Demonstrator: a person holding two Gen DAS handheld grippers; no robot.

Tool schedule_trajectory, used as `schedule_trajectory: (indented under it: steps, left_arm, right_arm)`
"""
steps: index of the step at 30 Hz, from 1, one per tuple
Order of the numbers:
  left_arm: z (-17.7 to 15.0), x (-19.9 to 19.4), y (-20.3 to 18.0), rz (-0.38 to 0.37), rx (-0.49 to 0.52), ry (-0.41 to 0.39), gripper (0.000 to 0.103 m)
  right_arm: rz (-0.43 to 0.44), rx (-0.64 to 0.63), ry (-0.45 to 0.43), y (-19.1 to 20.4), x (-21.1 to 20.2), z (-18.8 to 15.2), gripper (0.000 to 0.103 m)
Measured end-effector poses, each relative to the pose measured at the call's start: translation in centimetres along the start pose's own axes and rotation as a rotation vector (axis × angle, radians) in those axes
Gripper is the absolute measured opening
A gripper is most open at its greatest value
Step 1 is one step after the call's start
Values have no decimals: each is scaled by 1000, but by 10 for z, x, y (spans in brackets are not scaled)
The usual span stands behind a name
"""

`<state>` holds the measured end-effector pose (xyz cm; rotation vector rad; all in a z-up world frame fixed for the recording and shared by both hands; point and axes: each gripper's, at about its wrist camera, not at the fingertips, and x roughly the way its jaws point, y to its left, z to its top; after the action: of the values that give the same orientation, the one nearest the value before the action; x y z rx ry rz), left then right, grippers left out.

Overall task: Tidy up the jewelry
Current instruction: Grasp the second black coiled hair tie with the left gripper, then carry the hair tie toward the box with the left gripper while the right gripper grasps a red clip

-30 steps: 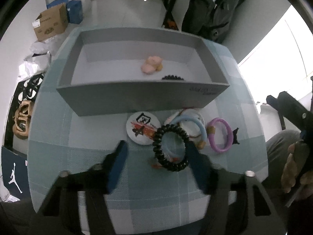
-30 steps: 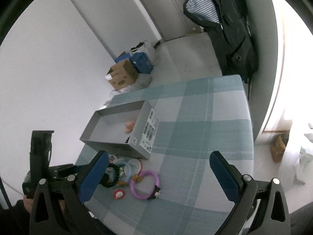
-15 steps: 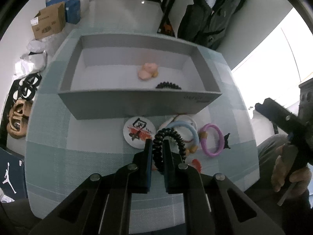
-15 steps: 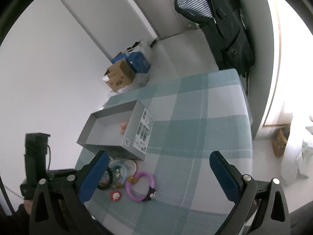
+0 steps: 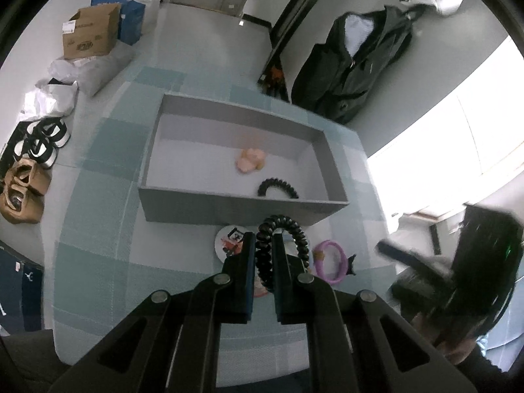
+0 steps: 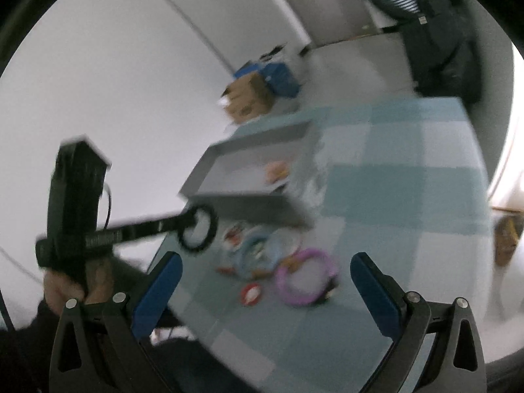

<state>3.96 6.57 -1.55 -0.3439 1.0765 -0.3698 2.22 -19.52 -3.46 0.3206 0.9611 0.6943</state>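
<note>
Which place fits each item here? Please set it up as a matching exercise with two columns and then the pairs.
Things:
1. black bead bracelet
2. pink piece
3. purple ring
4. black coil band

Places:
A. on the cloth, right of the claw tips
B. clamped in the left claw
C. in the gray box, by its near wall
D. in the gray box, near its middle

Pairs: 1-B, 2-D, 3-A, 4-C
</note>
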Motion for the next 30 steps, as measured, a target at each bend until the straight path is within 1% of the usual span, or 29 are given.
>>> schedule_trajectory:
  steps: [1,2,5,7,10,13,17,19,21,24,26,28,30]
  left_arm:
    - [1,0,-1,-3,-1,-7,5]
    - [1,-2,-1,-12,1,-10,5]
    - [1,-5,-3,-8,4,-23,5]
    - [0,-7,-2,-9,2,-30,5]
    - [-1,-10,0,-7,-1,-35,5]
    - [0,-14,2,-10,1,-50,5]
    - [0,-16,4,-18,-2,-50,5]
    - [1,-16,5,-20,-3,-49,5]
    - [1,-17,5,-20,-2,-50,5]
    - [1,-18,7,-22,-1,-58,5]
    - [-1,-16,7,-21,5,-55,5]
    - [-3,-10,8,-21,1,-34,5]
    - [-3,-9,8,-25,5,-24,5]
  right_arm:
    - [-2,-13,19,4,5,-3,103]
    - [-3,-21,36,7,10,-5,100]
    - [10,-31,111,15,28,-15,88]
    - [-3,-69,140,22,36,-20,84]
    - [5,-96,138,27,41,-22,83]
    - [-23,-123,147,30,48,-23,77]
    - [-32,-158,136,38,51,-25,75]
    - [-37,-170,151,40,56,-27,71]
    - [-66,-183,170,41,60,-30,61]
    - [-97,-210,164,48,64,-29,55]
    - [-110,-226,162,50,66,-30,54]
    - [-114,-237,163,51,65,-32,53]
    - [-113,-231,166,49,66,-31,29]
